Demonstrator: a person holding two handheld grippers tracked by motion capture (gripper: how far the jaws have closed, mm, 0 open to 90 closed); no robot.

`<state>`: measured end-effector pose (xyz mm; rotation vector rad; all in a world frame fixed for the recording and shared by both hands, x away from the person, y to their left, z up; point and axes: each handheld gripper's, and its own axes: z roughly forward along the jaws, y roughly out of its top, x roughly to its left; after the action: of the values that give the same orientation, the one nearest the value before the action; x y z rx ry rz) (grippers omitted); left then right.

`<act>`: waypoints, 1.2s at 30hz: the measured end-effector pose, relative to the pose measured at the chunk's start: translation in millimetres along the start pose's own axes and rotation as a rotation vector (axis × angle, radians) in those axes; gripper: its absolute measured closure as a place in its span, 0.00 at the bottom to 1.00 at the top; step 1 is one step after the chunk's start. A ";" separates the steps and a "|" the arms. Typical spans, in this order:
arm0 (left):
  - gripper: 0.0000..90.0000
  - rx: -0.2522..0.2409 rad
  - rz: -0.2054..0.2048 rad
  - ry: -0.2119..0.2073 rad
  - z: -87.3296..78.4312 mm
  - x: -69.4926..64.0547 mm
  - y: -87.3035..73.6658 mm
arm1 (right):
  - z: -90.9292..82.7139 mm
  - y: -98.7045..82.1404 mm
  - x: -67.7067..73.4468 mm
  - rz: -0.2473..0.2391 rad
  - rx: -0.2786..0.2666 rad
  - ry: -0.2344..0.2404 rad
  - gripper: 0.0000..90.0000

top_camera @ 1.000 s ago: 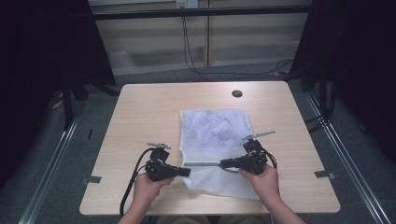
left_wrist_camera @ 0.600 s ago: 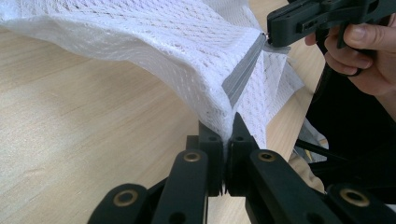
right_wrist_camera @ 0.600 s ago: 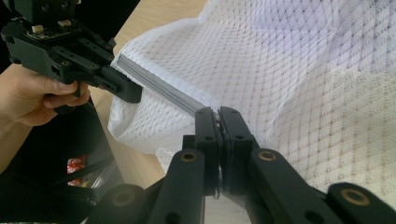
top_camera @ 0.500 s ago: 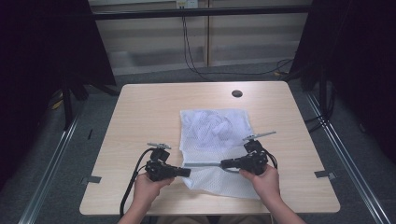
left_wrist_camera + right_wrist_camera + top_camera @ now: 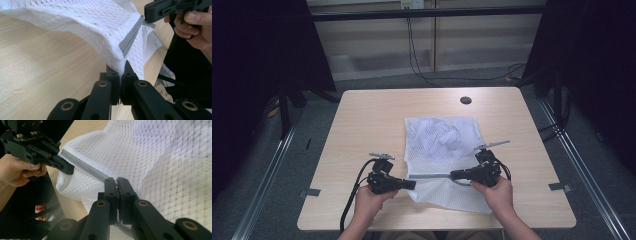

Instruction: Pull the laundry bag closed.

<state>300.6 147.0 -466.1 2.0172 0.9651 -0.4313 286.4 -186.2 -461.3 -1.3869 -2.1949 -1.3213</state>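
Both grippers are clamped on the same white mesh bag [image 5: 443, 150], one at each end of its grey zip tape [image 5: 432, 176]. Left gripper [image 5: 411, 184] sits at the bag's near-left corner, its black jaws pressed together on the mesh right where the tape ends; in the left gripper view [image 5: 122, 75] the fabric rises from between the jaws in a taut ridge, lifted off the table [image 5: 45, 62]. Right gripper [image 5: 454, 175] lies at the bag's right side, its jaws closed on the tape itself; in the right gripper view [image 5: 116, 187] the flat grey strip runs straight from its tips to the other gripper. Each tool is held in a hand, the left hand [image 5: 369, 200] just left of the bag's near edge and the right hand [image 5: 498, 192] at the bag's near-right corner, with a black cable looping from the left gripper toward the table's front. The bag is a soft, open-weave net with a diamond pattern, roughly rectangular, its near part stretched between the grippers and its far part lying rumpled and flat on the pale wood-grain tabletop, which has rounded corners. Beyond the bag, near the table's far edge, is a small round dark hole [image 5: 466, 100]. Farther still, past the table, grey carpet and trailing cables [image 5: 417, 55] meet a pale wall.
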 end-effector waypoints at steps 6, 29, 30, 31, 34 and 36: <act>0.98 0.005 0.003 0.009 0.0 -1.0 0.2 | -0.8 -0.5 0.2 -0.004 0.004 0.001 0.96; 0.98 -0.007 -0.002 0.003 -6.1 3.0 -0.8 | -14.1 -4.3 -12.7 0.026 -0.014 -0.016 0.96; 0.98 -0.007 -0.004 0.001 -5.6 2.5 -0.9 | -15.9 -5.1 -13.6 0.028 -0.013 -0.017 0.96; 0.98 -0.005 -0.012 -0.001 -5.0 1.8 -0.8 | -16.8 -5.7 -13.8 0.023 -0.011 -0.019 0.96; 0.98 -0.003 0.000 -0.001 -4.4 2.5 -0.3 | -17.7 -6.2 -13.2 0.015 -0.012 -0.030 0.96; 0.98 -0.005 -0.004 0.003 -4.3 1.7 -0.4 | -18.0 -6.4 -13.6 0.023 -0.014 -0.023 0.96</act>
<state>301.1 151.4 -464.8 2.0124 0.9712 -0.4272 283.8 -209.5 -462.8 -1.4344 -2.1818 -1.3222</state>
